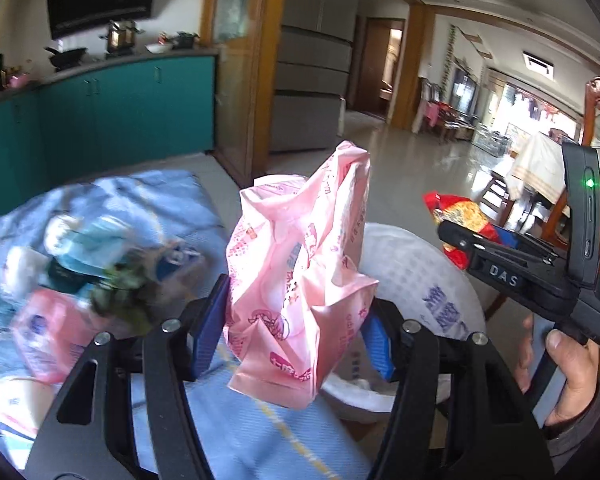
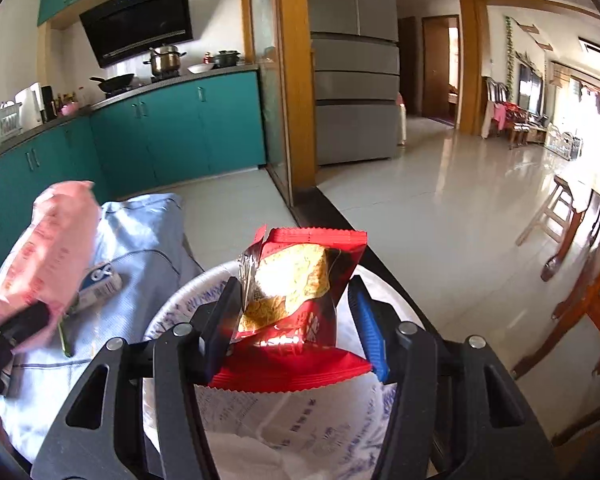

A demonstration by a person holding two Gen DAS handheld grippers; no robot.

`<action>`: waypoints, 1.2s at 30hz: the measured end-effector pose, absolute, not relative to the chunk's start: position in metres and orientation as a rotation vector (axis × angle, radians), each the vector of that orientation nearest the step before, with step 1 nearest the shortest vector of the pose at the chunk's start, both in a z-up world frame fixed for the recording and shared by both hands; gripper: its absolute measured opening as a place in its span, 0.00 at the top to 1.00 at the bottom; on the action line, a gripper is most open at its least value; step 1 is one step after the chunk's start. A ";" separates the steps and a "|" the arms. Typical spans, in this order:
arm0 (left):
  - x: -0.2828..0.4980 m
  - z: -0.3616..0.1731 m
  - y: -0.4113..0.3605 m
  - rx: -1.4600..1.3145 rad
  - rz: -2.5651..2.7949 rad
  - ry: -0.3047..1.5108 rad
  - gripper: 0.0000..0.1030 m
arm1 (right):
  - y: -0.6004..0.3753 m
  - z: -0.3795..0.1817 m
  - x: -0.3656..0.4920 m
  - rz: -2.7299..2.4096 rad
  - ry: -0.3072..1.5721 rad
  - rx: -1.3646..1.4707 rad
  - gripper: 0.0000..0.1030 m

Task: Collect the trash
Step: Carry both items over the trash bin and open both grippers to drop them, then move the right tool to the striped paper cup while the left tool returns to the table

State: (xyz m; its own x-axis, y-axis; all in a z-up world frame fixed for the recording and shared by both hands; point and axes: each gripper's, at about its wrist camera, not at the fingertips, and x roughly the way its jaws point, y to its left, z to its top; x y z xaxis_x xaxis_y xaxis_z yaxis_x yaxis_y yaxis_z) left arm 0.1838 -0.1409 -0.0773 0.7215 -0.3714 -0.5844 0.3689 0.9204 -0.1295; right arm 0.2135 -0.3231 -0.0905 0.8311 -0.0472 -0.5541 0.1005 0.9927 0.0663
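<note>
Between each gripper's fingers (image 1: pixel 208 320) (blue-padded), a wrapper (image 1: pixel 296 280).

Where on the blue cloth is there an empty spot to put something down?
The blue cloth is bare along its far end, between the small blue-and-white carton and the white-lined bin. In the left wrist view its left part is crowded with blurred wrappers.

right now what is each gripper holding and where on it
The left gripper holds a crumpled pink wrapper, pinched across its lower middle. The right gripper holds a red snack packet, gripped by its two side edges near the bottom.
</note>
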 end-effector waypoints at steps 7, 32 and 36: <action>0.206 -0.115 -0.184 0.008 -0.472 0.752 0.40 | -0.358 -0.099 0.203 -0.087 0.598 0.191 0.47; 0.207 -0.103 -0.155 0.033 -0.328 0.677 0.13 | -0.328 -0.097 0.213 -0.006 0.613 0.170 0.26; 0.207 -0.097 -0.134 0.036 -0.279 0.652 0.13 | -0.310 -0.093 0.220 0.024 0.608 0.158 0.25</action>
State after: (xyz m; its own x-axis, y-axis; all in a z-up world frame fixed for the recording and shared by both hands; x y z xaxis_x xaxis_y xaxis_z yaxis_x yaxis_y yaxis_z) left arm 0.2072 -0.1338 -0.0968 0.7589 -0.2449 -0.6034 0.2671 0.9621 -0.0545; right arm 0.2198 -0.3104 -0.0928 0.8210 0.0686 -0.5667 0.0241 0.9877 0.1545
